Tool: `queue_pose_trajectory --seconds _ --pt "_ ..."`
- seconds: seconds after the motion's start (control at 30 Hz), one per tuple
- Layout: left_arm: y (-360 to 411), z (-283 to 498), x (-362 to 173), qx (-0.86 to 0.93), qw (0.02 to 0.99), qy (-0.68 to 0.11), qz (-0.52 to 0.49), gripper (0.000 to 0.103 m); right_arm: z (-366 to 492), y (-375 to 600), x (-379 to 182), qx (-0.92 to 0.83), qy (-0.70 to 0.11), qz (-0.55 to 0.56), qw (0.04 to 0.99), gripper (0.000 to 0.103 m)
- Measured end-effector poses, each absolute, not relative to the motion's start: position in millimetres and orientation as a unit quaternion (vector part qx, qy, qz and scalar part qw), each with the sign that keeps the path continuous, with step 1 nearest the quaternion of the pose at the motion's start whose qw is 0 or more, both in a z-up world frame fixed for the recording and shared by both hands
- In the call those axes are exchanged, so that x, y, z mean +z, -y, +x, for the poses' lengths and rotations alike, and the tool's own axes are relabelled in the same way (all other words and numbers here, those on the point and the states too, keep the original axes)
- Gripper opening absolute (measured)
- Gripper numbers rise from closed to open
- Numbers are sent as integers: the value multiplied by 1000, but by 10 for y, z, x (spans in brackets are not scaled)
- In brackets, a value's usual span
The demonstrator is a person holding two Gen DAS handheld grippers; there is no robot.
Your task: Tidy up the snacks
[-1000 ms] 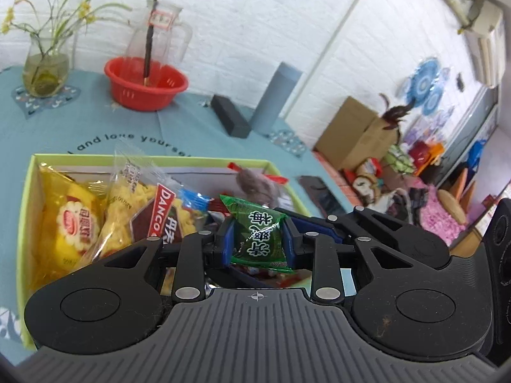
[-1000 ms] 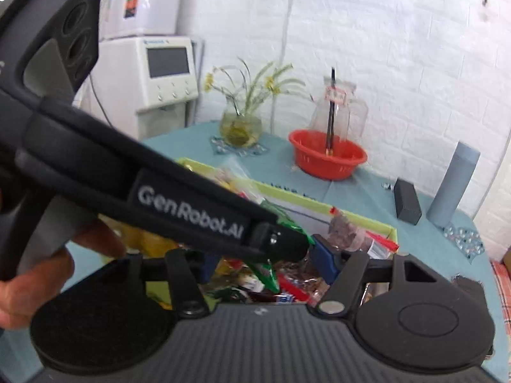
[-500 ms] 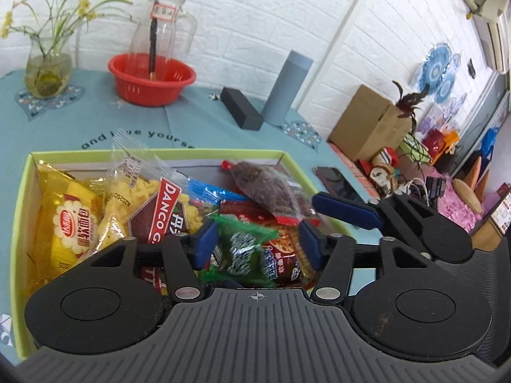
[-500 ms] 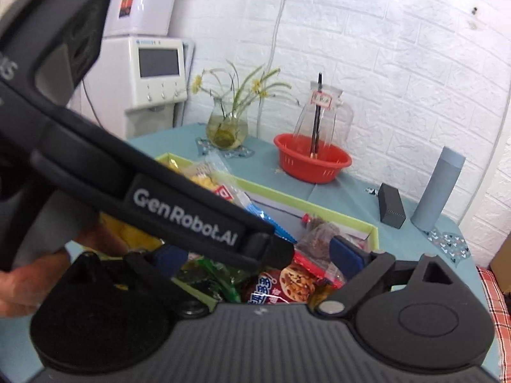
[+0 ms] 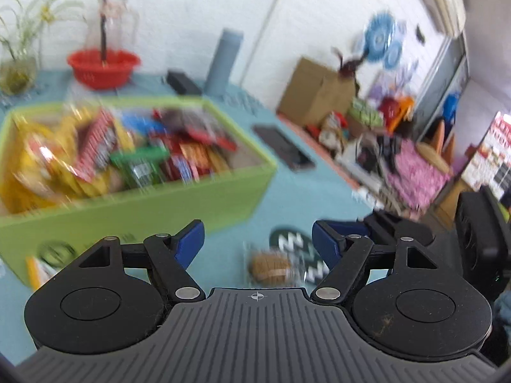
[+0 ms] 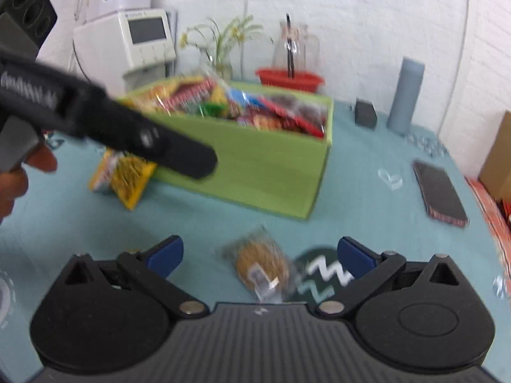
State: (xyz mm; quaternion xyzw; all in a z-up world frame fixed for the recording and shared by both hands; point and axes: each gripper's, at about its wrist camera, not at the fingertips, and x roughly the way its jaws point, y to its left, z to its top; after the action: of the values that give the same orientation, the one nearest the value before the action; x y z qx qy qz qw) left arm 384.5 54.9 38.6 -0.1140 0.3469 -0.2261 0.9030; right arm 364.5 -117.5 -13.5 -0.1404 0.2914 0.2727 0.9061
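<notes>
We see a lime green box [image 6: 255, 172] full of yellow, red, blue and green snack bags [image 5: 121, 156] on a light blue tablecloth [image 6: 367, 210]. Near us lies a clear packet with a brown cookie [image 6: 260, 263] beside a dark green mat with white zigzags [image 6: 319, 276]. A red bowl [image 5: 103, 68] and a grey bottle [image 6: 407, 95] stand by the white wall [image 6: 367, 16].

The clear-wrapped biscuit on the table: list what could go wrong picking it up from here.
1. The clear-wrapped biscuit lies between the open right claw pads, whose jaws have just been opening; a hard squeeze may crush it.
2. The left claw, also just opened and empty, sits close beside; both may collide.
3. The green box already looks heaped; another pack may slide off.
</notes>
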Motion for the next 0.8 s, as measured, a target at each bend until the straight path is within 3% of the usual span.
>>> queue_pose_trajectory --seconds 0.13,0.37,0.63,0.8 --pt "-255 4117 59 -225 880 -403 -114 51 3802 1143 -267 289 -313 -132 895 102" --pt "2 4232 -125 -214 876 -422 -93 37 3705 970 -457 315 -329 -135 880 102" --pt "3 3571 -122 -231 878 -417 -36 39 2945 869 -490 311 -319 -129 886 102" --pt "-276 2996 -176 -225 885 -403 -63 40 2425 562 -475 319 -299 -166 884 102"
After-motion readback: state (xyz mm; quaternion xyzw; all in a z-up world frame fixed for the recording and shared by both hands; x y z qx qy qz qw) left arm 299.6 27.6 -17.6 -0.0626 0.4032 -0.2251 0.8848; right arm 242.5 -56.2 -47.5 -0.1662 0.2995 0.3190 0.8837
